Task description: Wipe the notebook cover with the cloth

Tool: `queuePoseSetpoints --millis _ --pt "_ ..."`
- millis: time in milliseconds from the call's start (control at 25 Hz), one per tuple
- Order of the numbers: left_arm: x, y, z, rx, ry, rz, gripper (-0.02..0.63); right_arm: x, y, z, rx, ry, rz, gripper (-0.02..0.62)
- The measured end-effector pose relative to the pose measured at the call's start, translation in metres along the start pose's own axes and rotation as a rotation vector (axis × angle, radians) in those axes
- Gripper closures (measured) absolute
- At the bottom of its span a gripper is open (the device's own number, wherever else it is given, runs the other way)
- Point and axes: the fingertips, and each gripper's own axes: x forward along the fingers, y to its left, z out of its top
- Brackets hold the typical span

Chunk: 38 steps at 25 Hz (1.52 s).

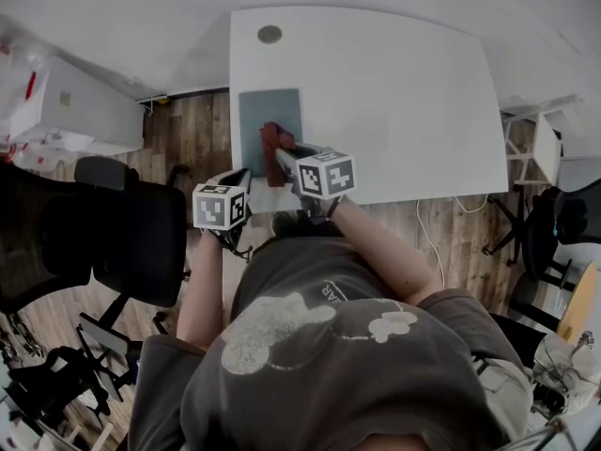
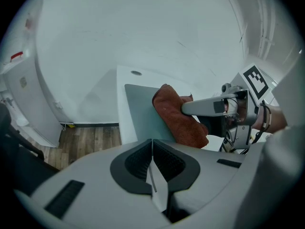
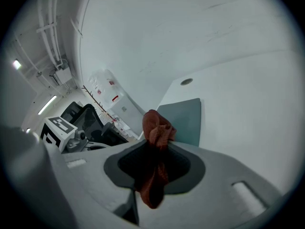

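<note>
- A flat grey-blue rectangular notebook [image 1: 270, 120] lies on the white table [image 1: 404, 92], close along the table's 9 o'clock edge, with a small round grommet [image 1: 269, 34] beyond it at 12 o'clock.
- A rust-red bunched cloth [image 1: 275, 139] is clenched in the right gripper [image 1: 282, 158]. In the right gripper view one wad stands out ahead of the jaws and the rest hangs back between them.
- The cloth is held over the notebook's 6 o'clock end, slightly toward 3 o'clock. Whether it actually presses on the cover cannot be told.
- The left gripper [image 1: 239, 181] is seen with its jaws closed together on nothing. It is held by the table's corner at 7 o'clock of the notebook, apart from it.
- The wipe is judged to be at or near its start, with most of the cover left bare toward 12 o'clock.
- Risk: the notebook is not pinned by anything, so it could be dragged with the cloth. The table's 9 o'clock edge is just beside it, and a sideways stroke could push it off.
- Risk: only a small wad is presented, so the hard jaw tips could be scraped on the cover if the gripper is lowered too far.
- Risk: the cloth could be tugged loose from the jaws by friction.
</note>
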Motion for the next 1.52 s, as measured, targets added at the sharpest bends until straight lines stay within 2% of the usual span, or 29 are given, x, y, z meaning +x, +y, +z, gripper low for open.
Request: queuePoseSetpoints --millis 440,640,880,1040,1520 --pt "0.001 -0.005 0.002 -0.013 0.010 -0.004 0.604 -0.023 -0.030 0.002 0.030 -0.021 -0.039 0.499" --pt "0.002 -0.004 0.000 0.015 0.003 0.004 0.604 -0.025 -0.033 0.002 0.051 -0.029 -0.018 0.498" --pt "0.003 -0.002 0.000 0.013 -0.001 -0.002 0.604 -0.038 -0.053 0.005 0.022 -0.029 -0.099 0.497" --pt "0.014 0.002 -0.006 0.014 -0.035 -0.019 0.604 -0.050 -0.067 0.008 0.008 -0.028 -0.145 0.498" --pt "0.007 0.000 -0.004 0.023 -0.038 -0.018 0.604 -0.069 -0.076 0.014 0.065 -0.097 -0.172 0.499"
